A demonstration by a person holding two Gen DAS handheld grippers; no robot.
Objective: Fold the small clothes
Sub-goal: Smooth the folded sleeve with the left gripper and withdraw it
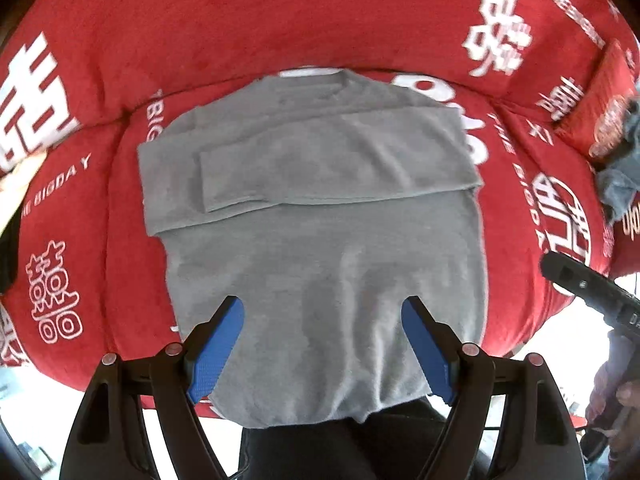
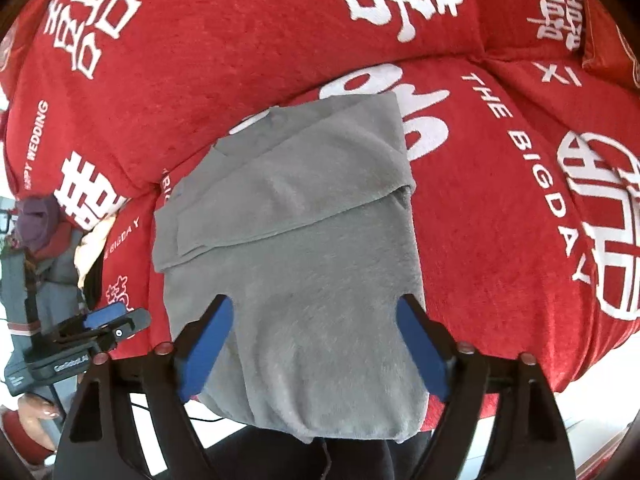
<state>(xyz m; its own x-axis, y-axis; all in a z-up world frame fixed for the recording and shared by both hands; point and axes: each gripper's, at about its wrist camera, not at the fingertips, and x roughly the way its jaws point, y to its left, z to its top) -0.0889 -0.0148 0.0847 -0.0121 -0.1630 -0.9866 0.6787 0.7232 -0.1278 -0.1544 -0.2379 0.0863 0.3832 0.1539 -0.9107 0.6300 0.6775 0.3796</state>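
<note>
A grey sweater lies flat on a red sofa seat, neckline at the far end, both sleeves folded across the chest. Its hem hangs over the seat's front edge. My left gripper hovers above the lower body of the sweater, blue pads wide apart and nothing between them. In the right wrist view the same sweater lies below my right gripper, which also stands open and empty above the cloth. The left gripper shows at the left there; the right tool's black body shows at the right of the left wrist view.
The red sofa cover with white lettering spans the seat and backrest. A red cushion and a bluish cloth lie at the far right. A person's hand holds the right tool. White floor shows below the seat edge.
</note>
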